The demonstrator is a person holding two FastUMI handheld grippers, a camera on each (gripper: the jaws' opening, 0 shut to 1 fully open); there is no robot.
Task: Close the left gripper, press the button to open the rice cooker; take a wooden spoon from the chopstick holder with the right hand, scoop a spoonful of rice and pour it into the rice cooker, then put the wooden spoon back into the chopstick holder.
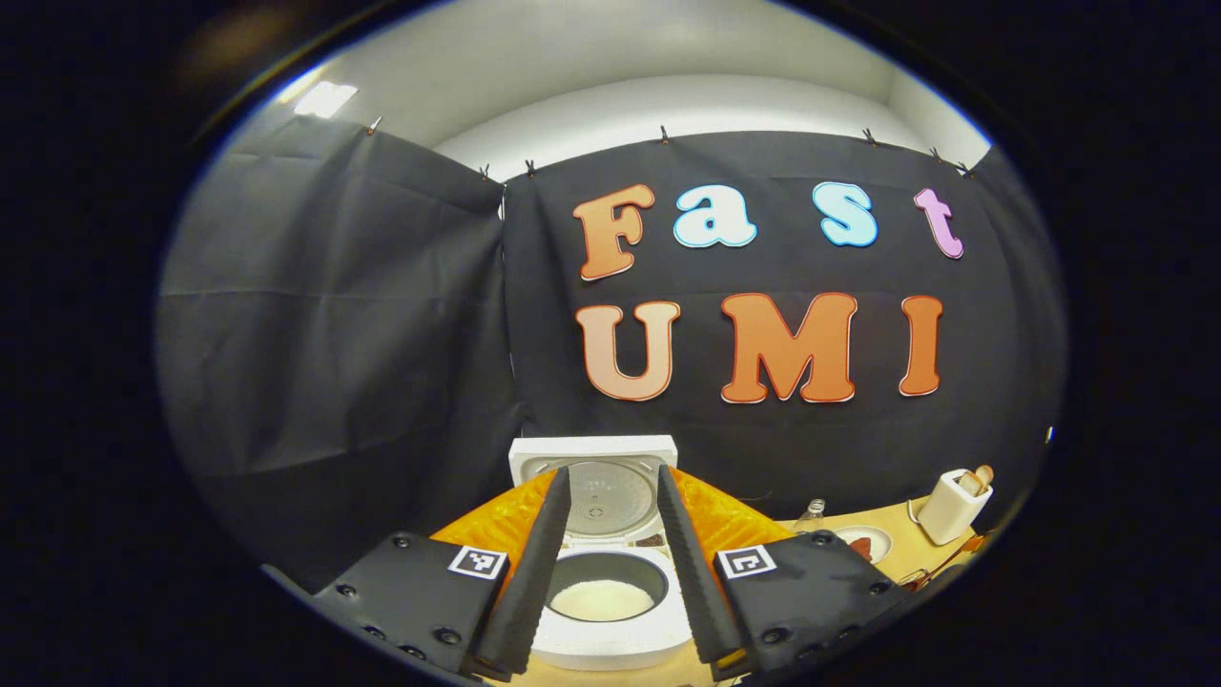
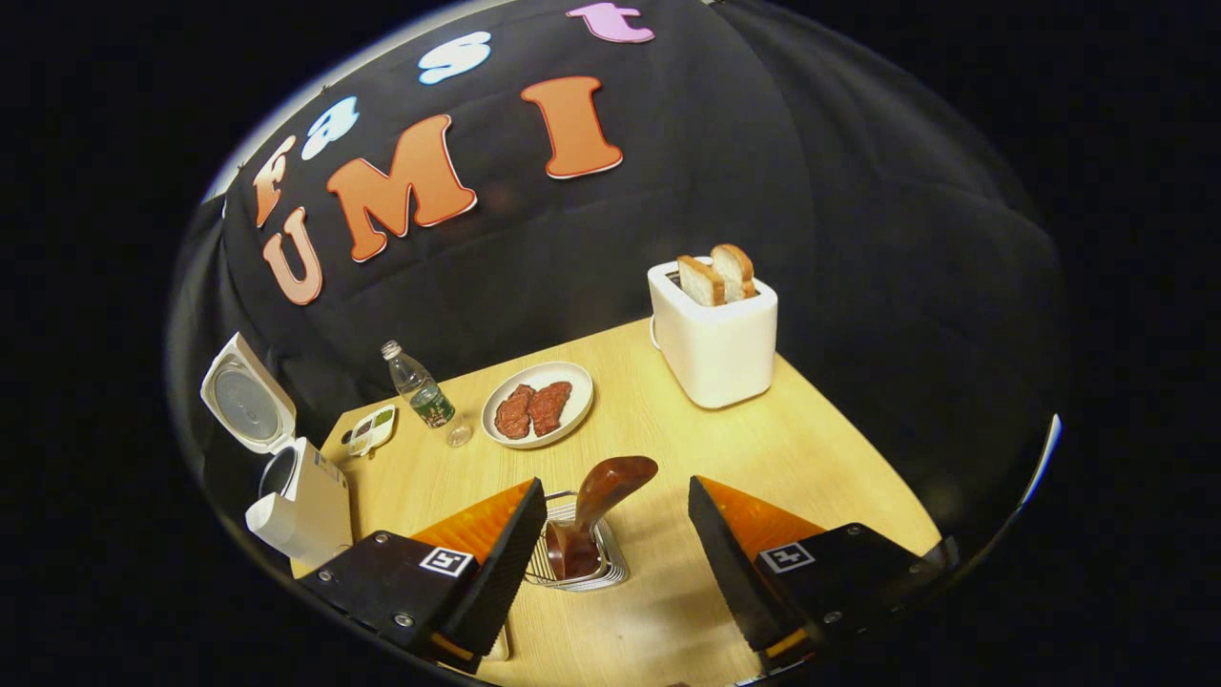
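Rice cooker (image 1: 610,572) sits lid-up, rice in its pot, framed by my left gripper (image 1: 610,572), jaws apart. My right gripper (image 2: 610,563), jaws apart and empty, hovers over the wooden spoon (image 2: 596,510) in the chopstick holder (image 2: 610,572). A crooked grab could tip the holder; bottle (image 2: 424,396), plate (image 2: 537,404) and toaster (image 2: 713,334) crowd the worktop (image 2: 811,458).

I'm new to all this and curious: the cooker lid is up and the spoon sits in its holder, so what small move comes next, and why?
Probably withdraw the right gripper. Its fingers are open, clear of the spoon standing in the holder. The cooker is open with rice inside, so the job looks done.
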